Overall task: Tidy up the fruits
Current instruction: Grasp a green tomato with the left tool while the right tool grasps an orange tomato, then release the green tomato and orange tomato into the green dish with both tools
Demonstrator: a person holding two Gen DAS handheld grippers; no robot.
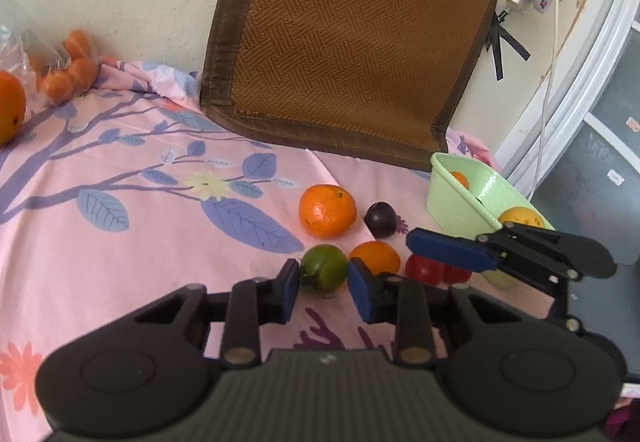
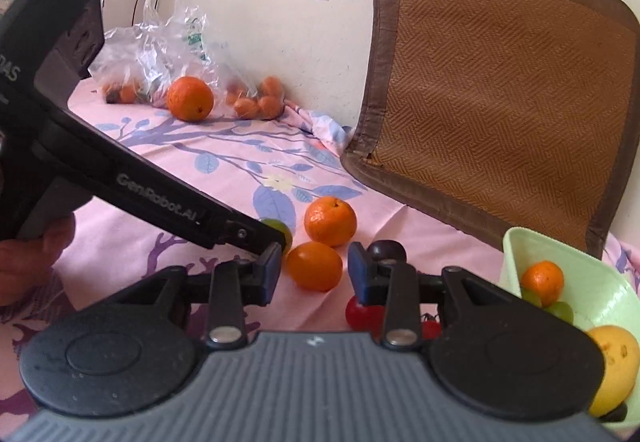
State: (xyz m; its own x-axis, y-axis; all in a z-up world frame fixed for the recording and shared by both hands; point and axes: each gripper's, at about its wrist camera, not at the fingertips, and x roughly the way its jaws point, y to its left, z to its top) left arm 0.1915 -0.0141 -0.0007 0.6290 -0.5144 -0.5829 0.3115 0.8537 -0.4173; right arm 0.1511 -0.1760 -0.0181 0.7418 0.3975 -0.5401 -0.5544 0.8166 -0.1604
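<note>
Left wrist view: left gripper (image 1: 323, 276) clamped on green fruit (image 1: 323, 269), mid-cloth. Right gripper (image 2: 312, 274) apart, smooth orange (image 2: 314, 265) just beyond its fingers, nearer than left. Basket (image 1: 460, 193) far right.

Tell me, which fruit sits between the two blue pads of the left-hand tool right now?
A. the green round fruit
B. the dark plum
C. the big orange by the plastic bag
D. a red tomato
A: in the left wrist view the left gripper has its blue pads closed against both sides of the green fruit, while the dark plum lies free on the pink cloth beyond it.
</note>
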